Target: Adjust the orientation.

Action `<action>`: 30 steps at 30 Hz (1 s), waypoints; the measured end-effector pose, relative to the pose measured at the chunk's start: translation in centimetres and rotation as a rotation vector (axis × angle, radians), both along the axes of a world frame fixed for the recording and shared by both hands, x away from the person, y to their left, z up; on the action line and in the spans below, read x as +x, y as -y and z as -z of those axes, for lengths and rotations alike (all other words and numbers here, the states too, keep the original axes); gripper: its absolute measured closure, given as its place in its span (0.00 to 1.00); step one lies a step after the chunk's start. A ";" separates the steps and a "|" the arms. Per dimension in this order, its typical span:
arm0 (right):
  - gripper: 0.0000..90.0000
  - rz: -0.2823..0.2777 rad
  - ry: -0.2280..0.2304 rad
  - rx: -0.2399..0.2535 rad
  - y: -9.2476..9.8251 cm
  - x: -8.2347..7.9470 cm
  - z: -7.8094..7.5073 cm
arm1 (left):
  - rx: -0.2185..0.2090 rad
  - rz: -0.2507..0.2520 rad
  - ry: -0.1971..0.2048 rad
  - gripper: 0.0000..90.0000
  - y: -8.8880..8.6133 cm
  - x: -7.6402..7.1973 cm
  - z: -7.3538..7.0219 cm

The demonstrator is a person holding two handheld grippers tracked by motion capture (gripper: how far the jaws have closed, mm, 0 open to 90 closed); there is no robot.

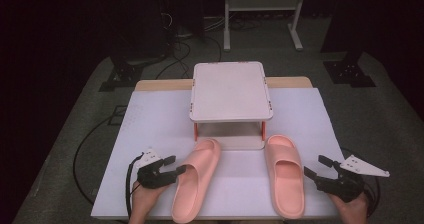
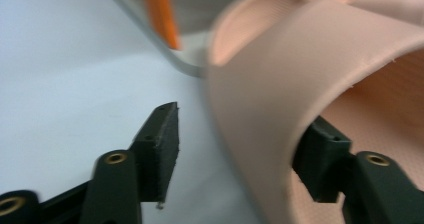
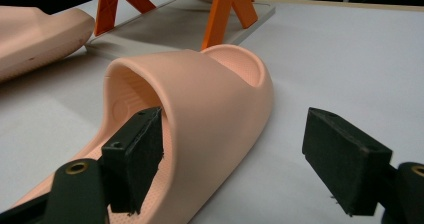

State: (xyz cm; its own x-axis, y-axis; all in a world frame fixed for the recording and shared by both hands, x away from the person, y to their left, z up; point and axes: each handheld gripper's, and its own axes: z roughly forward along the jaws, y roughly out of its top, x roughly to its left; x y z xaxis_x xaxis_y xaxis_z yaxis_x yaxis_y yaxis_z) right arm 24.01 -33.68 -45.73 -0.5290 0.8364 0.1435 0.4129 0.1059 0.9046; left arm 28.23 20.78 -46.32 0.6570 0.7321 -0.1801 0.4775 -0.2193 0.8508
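Two pink slippers lie toes-forward on the white table. The left slipper [image 1: 195, 179] angles slightly right; the right slipper [image 1: 285, 176] lies straight. My left gripper [image 1: 176, 165] sits at the left slipper's outer side. In the left gripper view it [image 2: 245, 139] straddles the strap's edge [image 2: 280, 84]: one pad is under the strap, and the other stands outside, apart from the wall. My right gripper [image 1: 316, 166] is at the right slipper's outer side. In its own view it [image 3: 240, 144] is open wide, one pad inside the slipper [image 3: 210, 84], the other out over the table.
A two-tier shoe rack [image 1: 230, 89] with white shelves and orange legs [image 3: 220, 14] stands just beyond the slippers' toes. The white table [image 1: 150, 119] ends close behind my hands. Cables and stand legs lie on the dark floor around it.
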 end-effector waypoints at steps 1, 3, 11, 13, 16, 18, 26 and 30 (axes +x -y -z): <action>0.26 -0.002 0.001 0.000 0.0 0.0 0.0 | -0.003 0.009 0.003 0.50 0.3 0.1 0.1; 0.26 -0.008 0.005 0.004 -0.1 -0.1 0.0 | -0.008 0.031 -0.003 0.50 0.8 0.2 0.1; 0.27 -0.044 0.025 0.008 -0.6 -0.3 -0.2 | 0.004 0.068 0.006 0.55 1.9 0.0 0.1; 0.27 -0.055 0.031 0.004 -0.8 -0.3 -0.2 | 0.015 0.076 0.011 0.56 2.3 -0.1 0.0; 0.27 -0.066 0.022 0.001 -1.1 -0.2 -0.2 | 0.040 0.074 0.029 0.56 3.0 -0.3 0.0; 0.28 -0.071 0.006 -0.004 -1.5 -0.1 -0.1 | 0.049 0.073 0.037 0.57 3.2 -0.4 -0.1; 0.41 -0.073 -0.048 -0.047 -2.9 0.9 0.4 | 0.104 0.057 0.069 0.59 3.9 -0.7 -0.1; 0.48 -0.059 -0.057 -0.058 -3.3 1.3 0.4 | 0.130 0.044 0.089 0.62 4.0 -0.9 0.0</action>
State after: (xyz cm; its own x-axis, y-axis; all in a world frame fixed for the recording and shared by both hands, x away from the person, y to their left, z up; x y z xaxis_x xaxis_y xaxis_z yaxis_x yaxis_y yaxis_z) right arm 25.26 -30.38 -46.17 -0.5701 0.8116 0.1274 0.4551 0.1828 0.8715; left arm 27.34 16.76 -46.28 0.6983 0.7154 -0.0249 0.3885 -0.3496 0.8525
